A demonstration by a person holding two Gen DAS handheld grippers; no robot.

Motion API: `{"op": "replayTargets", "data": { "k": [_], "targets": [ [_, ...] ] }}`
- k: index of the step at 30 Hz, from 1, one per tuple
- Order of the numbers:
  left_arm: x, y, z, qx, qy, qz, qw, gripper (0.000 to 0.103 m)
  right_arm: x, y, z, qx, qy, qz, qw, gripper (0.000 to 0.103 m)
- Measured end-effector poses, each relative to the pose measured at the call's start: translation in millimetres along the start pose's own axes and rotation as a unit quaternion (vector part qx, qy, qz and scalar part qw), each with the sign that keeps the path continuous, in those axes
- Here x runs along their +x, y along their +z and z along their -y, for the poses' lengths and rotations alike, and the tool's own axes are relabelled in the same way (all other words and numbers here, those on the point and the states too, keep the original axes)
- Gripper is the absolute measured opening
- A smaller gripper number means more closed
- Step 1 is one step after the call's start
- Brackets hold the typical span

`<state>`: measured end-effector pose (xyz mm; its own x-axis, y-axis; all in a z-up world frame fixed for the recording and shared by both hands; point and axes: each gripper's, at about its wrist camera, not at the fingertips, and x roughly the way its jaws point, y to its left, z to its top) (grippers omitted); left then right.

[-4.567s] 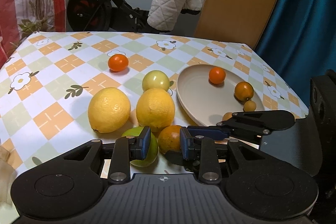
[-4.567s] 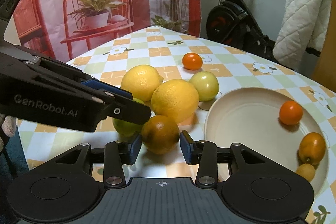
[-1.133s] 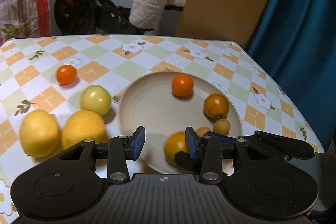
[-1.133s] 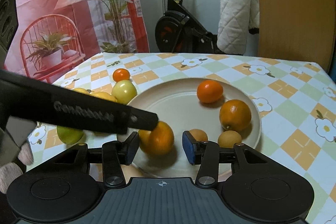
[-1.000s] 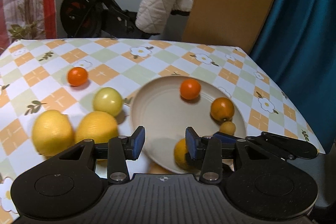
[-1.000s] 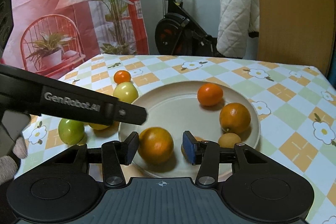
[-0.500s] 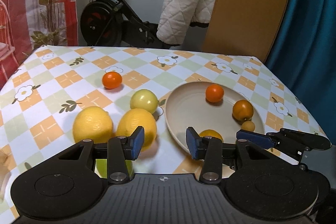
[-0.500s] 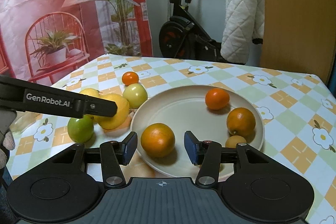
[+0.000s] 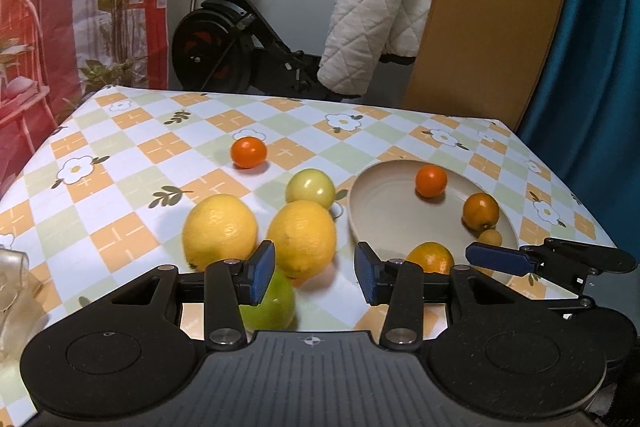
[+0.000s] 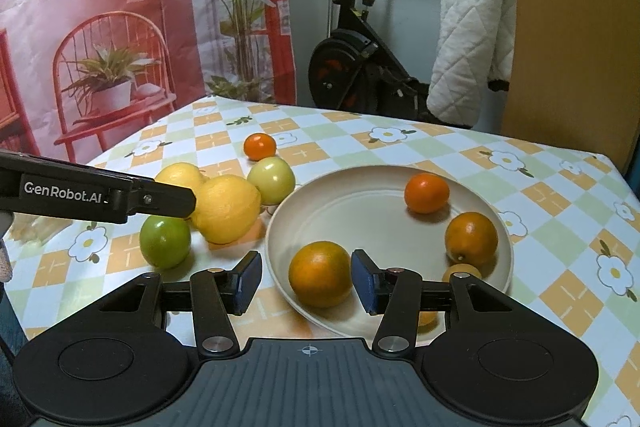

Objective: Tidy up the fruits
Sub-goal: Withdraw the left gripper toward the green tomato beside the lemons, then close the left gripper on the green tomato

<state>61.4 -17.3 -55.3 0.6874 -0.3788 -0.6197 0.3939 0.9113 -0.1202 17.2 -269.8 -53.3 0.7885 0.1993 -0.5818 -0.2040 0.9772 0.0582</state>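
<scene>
A beige plate (image 10: 372, 227) holds a large orange (image 10: 320, 279) at its near rim, a small red-orange fruit (image 10: 426, 193), another orange (image 10: 472, 239) and a tiny yellow fruit (image 10: 462, 271). My right gripper (image 10: 306, 283) is open and empty, just behind the large orange. My left gripper (image 9: 314, 277) is open and empty, close above a green fruit (image 9: 268, 303) and a lemon (image 9: 302, 239). A second lemon (image 9: 220, 229), a pale green fruit (image 9: 310, 189) and a small orange (image 9: 248, 153) lie on the cloth left of the plate (image 9: 380, 219).
The table has a checked flower cloth (image 9: 120, 155); its right edge runs by a blue curtain (image 9: 592, 67). An exercise bike (image 9: 224, 47) and a wooden board (image 9: 488, 11) stand behind the table. A pale crumpled thing (image 9: 12, 287) lies at the left edge.
The right gripper let go of the large orange on the plate and drew back. The left gripper swung left from the plate to the lemons and green fruit.
</scene>
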Motion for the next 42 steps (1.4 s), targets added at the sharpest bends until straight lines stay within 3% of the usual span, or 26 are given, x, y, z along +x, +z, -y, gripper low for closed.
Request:
{"op": "replayTargets", "data": {
  "k": [25,39,42],
  "targets": [
    [-5.2,-4.4,-28.9,-0.042,0.018,-0.005,0.9989,0.046,19.7,12.4,-31.6,-0.047,0.034,-0.011,0.998,0.045],
    [6.6,-7.9,-42.0,-0.077,-0.002,-0.037,0.9964,0.046,40.2,11.8,-81.7,-0.12,0.103,-0.034,0.987,0.046],
    [9.5,-8.8,-44.2,-0.082,-0.006,-0.04,0.9958,0.053,44.6,11.9,-88.1,-0.129,0.108,-0.038,0.985,0.046]
  ]
}}
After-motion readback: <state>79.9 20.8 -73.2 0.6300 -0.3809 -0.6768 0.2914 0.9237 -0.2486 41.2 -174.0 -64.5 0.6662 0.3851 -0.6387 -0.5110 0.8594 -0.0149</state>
